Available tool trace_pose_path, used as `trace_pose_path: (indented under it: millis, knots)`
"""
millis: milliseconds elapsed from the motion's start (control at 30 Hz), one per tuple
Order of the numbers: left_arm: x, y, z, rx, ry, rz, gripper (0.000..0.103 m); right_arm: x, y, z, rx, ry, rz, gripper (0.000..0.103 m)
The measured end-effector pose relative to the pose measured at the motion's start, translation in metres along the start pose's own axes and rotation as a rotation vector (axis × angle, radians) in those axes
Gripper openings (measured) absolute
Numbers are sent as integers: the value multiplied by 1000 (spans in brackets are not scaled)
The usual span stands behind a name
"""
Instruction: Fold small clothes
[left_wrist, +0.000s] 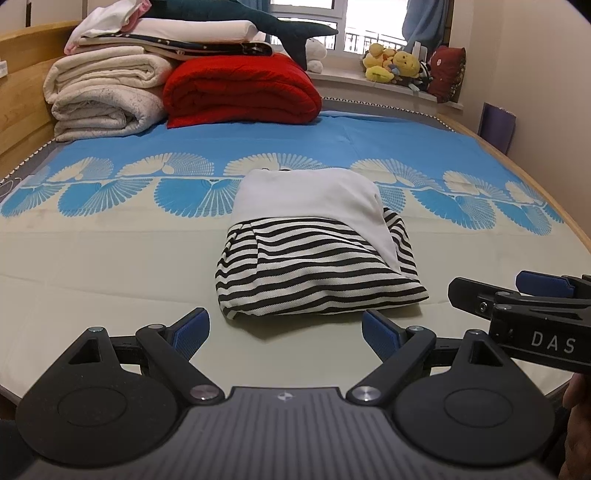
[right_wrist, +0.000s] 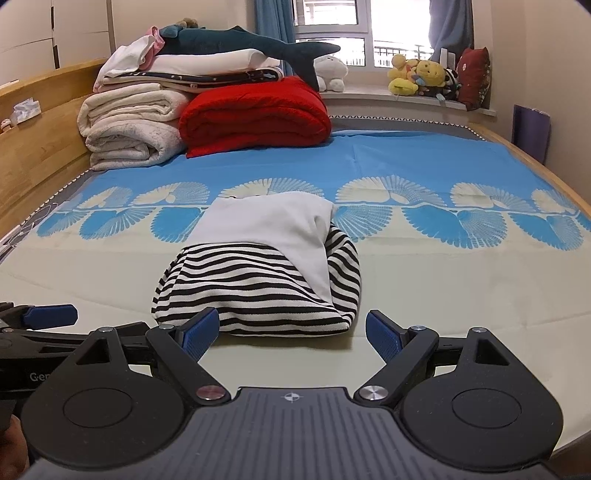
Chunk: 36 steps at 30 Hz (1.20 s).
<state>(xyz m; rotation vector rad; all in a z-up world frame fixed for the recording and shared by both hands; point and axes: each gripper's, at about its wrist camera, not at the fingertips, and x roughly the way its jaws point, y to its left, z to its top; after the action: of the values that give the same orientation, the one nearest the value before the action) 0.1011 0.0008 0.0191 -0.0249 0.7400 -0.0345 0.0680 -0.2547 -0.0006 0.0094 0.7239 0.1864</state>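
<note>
A folded striped garment (left_wrist: 317, 258) lies on the bed (left_wrist: 110, 266), at twelve o'clock from both tools: left tool (left_wrist: 286, 334) and right tool (right_wrist: 291, 334) gape, gripping nothing.

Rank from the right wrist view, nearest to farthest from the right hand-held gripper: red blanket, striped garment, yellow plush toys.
1. Striped garment, folded, just ahead of the open right hand-held gripper.
2. Red blanket, far end of the bed, left of centre.
3. Yellow plush toys, on the windowsill, upper right.
</note>
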Motion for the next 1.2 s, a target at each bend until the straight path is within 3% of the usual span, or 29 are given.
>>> trace_pose_path:
  millis: [1200]
  knots:
    - [2, 4, 1, -19, 4, -8, 93, 1, 1, 0, -5, 4, -3, 87]
